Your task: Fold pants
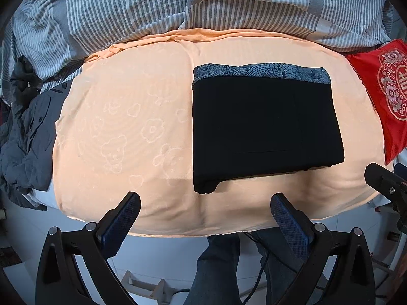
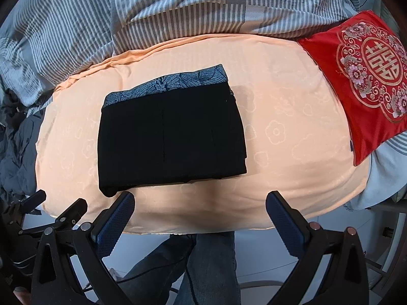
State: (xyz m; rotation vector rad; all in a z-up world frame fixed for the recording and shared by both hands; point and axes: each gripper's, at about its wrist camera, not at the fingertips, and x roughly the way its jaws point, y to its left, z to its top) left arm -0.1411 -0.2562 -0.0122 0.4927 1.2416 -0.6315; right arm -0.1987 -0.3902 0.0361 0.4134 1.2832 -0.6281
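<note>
The black pants (image 1: 264, 127) lie folded into a neat rectangle on the peach blanket (image 1: 122, 127), with a blue patterned lining strip (image 1: 262, 71) showing along the far edge. They also show in the right wrist view (image 2: 170, 134). My left gripper (image 1: 206, 203) is open and empty, held back over the blanket's near edge, short of the pants. My right gripper (image 2: 201, 200) is open and empty, just in front of the pants' near edge. The right gripper's body shows at the right edge of the left wrist view (image 1: 386, 180).
A striped grey duvet (image 1: 178, 5) is bunched along the back. A red embroidered cushion (image 2: 366, 81) lies at the right. A dark jacket (image 1: 23, 137) is heaped at the left. The person's jeans-clad legs (image 2: 211, 267) stand below the bed edge.
</note>
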